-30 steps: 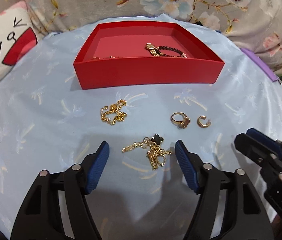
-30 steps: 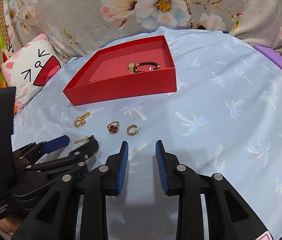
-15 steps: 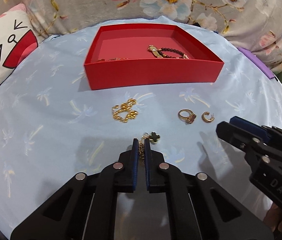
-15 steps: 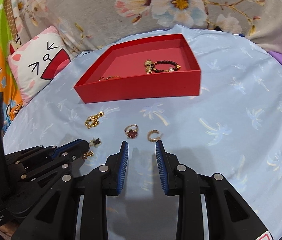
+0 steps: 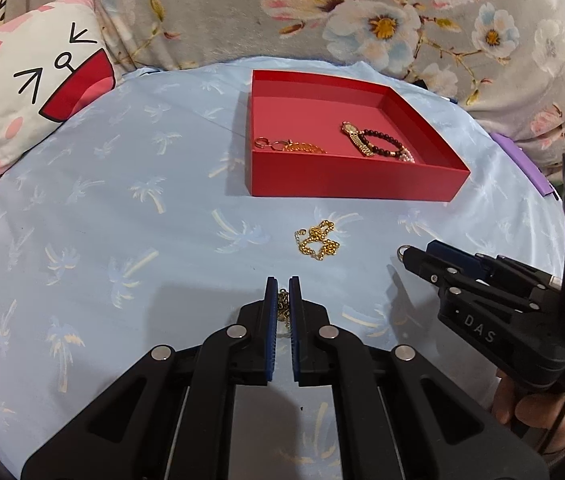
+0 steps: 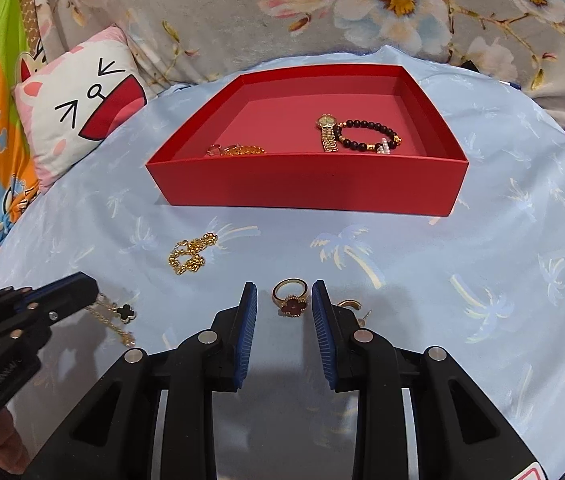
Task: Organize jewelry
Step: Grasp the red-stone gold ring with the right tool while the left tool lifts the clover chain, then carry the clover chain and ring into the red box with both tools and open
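Note:
My left gripper (image 5: pixel 282 285) is shut on a gold necklace (image 5: pixel 282 305) and holds it just above the blue cloth. In the right wrist view the necklace's black clover pendant (image 6: pixel 126 312) dangles below the left gripper (image 6: pixel 82 286). My right gripper (image 6: pixel 284 292) is open, its fingers on either side of a gold ring with a red clover (image 6: pixel 291 299) on the cloth. A gold hoop earring (image 6: pixel 348 305) lies just right of it. A gold bead chain (image 6: pixel 192 256) lies loose in front of the red box (image 6: pixel 306 184), which holds a gold watch (image 6: pixel 326 130), a black bead bracelet (image 6: pixel 366 134) and other gold pieces.
A cat-face pillow (image 6: pixel 78 108) leans at the back left against floral fabric (image 6: pixel 362 4). A purple object (image 5: pixel 530 168) sits at the cloth's right edge. A hand (image 5: pixel 530 408) holds the right gripper (image 5: pixel 414 255), close to the right of the left one.
My left gripper shut on the clover necklace and lifted it off the cloth. My right gripper moved forward until its fingers flank the red clover ring.

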Motion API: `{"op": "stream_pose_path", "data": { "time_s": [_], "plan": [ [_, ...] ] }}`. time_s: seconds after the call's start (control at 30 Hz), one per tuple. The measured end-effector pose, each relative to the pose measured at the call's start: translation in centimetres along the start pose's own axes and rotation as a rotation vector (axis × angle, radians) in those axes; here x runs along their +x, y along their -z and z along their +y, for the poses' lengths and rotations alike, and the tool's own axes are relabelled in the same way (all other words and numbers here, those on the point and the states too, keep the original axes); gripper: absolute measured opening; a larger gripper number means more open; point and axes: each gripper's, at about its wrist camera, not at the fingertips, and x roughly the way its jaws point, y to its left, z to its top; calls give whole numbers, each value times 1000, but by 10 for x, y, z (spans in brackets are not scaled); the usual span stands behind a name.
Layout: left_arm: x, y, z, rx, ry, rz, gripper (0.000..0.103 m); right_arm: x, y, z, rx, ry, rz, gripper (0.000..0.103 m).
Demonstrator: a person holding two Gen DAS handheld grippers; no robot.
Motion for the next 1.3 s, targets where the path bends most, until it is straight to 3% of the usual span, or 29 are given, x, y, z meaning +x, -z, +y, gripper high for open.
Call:
{"op": "stream_pose_path", "data": {
  "time_s": [0.13,0.27,0.73,1.0,1.17,1.3],
  "plan": [
    [-2,-2,4,-14,9,-1,5,4,0,-1,6,-8,15,28],
    [-2,-4,5,-22,15,-3,5,5,0,-2,7,-10,21,13],
    [-18,-23,0,-16,48,-39,5,-33,-6,-12,39,-37,-64,12],
    [-31,-73,-18,41,71,-133,5,-64,-50,-27,51,-61,-157,12],
    [-29,-120,-30,66,81,-191,5,-66,-87,-42,69,-61,-202,12],
    [-11,-161,-34,53,111,-190,5,-53,-115,-50,70,-49,-211,12]
  ]
}}
